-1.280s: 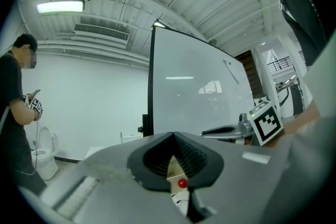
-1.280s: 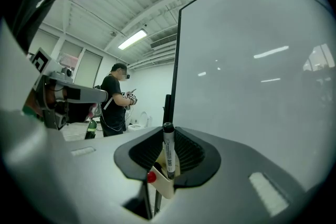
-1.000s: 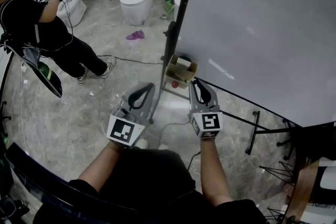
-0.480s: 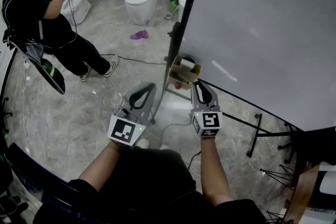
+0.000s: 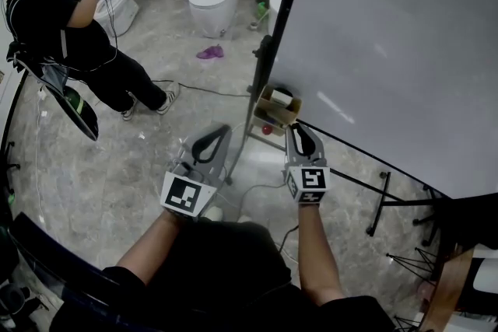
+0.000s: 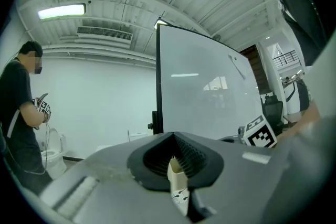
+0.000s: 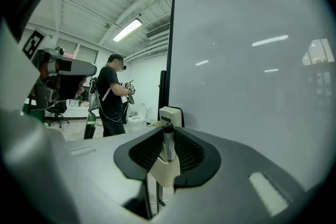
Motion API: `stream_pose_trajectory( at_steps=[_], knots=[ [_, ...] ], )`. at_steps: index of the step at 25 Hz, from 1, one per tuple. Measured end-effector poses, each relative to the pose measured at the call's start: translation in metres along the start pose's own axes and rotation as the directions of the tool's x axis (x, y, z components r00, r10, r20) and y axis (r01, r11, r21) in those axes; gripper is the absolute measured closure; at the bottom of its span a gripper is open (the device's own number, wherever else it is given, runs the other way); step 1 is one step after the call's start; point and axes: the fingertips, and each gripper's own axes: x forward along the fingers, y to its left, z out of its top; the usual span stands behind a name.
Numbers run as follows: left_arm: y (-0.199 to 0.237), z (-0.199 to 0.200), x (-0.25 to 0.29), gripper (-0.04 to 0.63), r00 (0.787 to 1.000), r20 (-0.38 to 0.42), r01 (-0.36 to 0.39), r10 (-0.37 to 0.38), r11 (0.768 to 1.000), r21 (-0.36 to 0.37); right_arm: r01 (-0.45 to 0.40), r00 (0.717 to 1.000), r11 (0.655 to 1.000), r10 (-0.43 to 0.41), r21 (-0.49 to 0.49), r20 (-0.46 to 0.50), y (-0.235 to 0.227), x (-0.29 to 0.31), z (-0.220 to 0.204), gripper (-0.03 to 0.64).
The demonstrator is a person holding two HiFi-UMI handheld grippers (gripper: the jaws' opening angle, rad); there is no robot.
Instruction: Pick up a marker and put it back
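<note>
Gripping a marker (image 7: pixel 168 141) upright in the right tongs (image 7: pixel 167 155) (near the whiteboard (image 7: pixel 252 60)), and holding the left tongs (image 6: pixel 176 157) closed, empty.

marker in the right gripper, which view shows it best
The right gripper view: the marker shows plainly, dark cap and pale barrel, clamped between the right gripper's jaws. In the head view the gripper's body covers it, so it cannot be made out. The left gripper view does not show it.

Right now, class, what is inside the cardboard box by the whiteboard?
A white block shows inside the cardboard box, near its top. The box walls cover whatever lies lower down.
</note>
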Motion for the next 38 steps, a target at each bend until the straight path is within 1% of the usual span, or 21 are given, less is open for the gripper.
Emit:
stream_pose_trajectory(
  at_steps=[19, 26, 32, 38],
  knots=[
    [0.001, -0.002, -0.005, 0.592, 1.000, -0.005, 0.009, -0.009, 1.000, 0.004, 0.008, 0.999, 1.000, -0.007, 0.024, -0.034, 0.000, 0.000, -0.016, 0.540],
    [0.000, 0.003, -0.008, 0.592, 1.000, 0.001, 0.014, -0.014, 1.000, 0.002, 0.003, 0.999, 0.999, -0.002, 0.037, -0.042, 0.004, -0.005, -0.015, 0.503],
    [-0.004, 0.004, -0.009, 0.592, 1.000, 0.005, 0.030, -0.030, 1.000, -0.003, 0.017, 0.999, 0.999, -0.015, 0.039, -0.039, 0.003, -0.012, -0.013, 0.502],
    [-0.013, 0.009, -0.005, 0.592, 0.998, 0.013, 0.069, -0.069, 0.998, -0.005, 0.047, 0.999, 0.997, -0.045, 0.062, -0.019, 0.000, -0.030, -0.001, 0.502]
  ],
)
